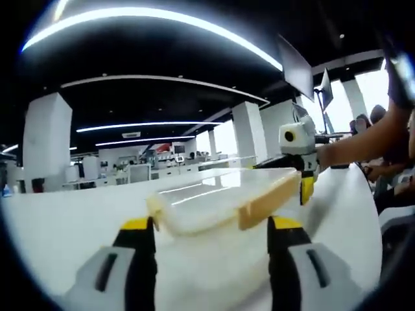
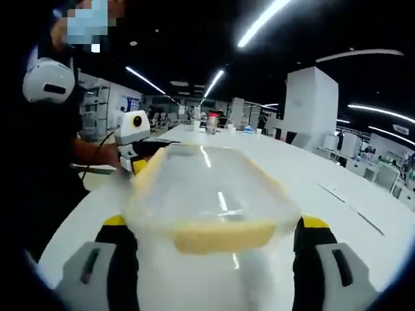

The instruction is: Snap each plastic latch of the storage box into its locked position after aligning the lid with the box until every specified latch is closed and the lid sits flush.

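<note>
Both jaws wide apart, flanking storage box (image 2: 211,201) ends.

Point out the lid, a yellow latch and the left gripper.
lid (image 2: 207,184), right gripper view, clear top panel.
latch (image 2: 224,236), right gripper view, middle of the near yellow flap.
left gripper (image 1: 213,228), left gripper view, midway between its yellow fingertips.

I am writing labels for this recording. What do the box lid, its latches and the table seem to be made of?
Lid: clear, glossy plastic, apparently; ceiling lights reflect on it.
Latch, latch: opaque pale-yellow, matte, probably plastic.
Table: smooth white surface with a slight sheen; material unclear.
</note>
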